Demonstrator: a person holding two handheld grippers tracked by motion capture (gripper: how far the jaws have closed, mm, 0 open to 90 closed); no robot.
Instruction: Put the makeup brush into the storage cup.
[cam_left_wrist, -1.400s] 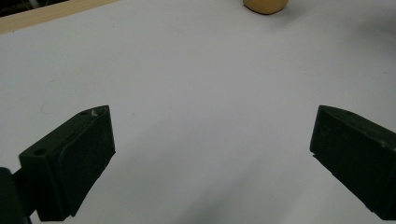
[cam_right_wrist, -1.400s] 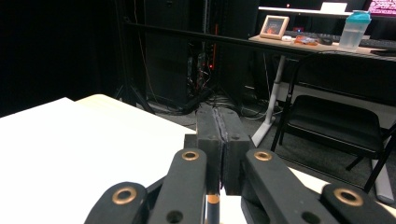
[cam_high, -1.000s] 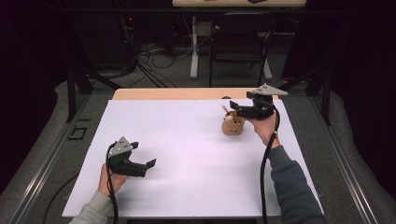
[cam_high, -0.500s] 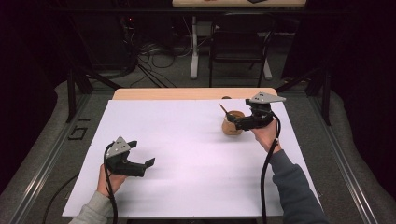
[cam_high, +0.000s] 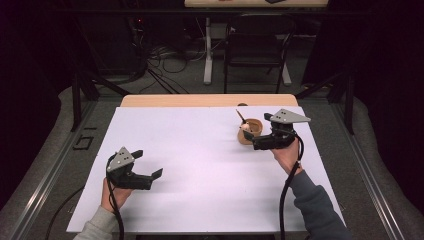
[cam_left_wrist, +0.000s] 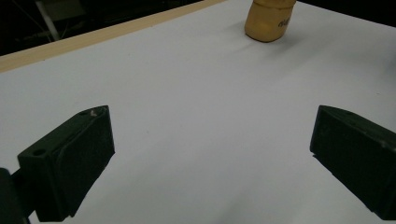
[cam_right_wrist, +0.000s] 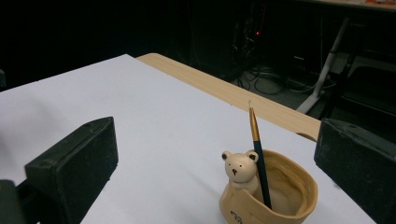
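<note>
With its jaws just opened wide and nothing between them, the right hand-held gripper (cam_high: 252, 141) should draw back straight from the bear cup (cam_right_wrist: 267, 191) at the far right of the surface (cam_high: 200, 150), sparing its upright brush (cam_right_wrist: 258, 151).

High view above the table (cam_high: 200, 165) facing forward-down, gripper views low and close, all sharing the bear cup (cam_right_wrist: 268, 193).

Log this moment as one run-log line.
right tool: open, jaws just opened, beside bear cup | brush: upright in cup | left tool: open, nothing between jaws
</note>
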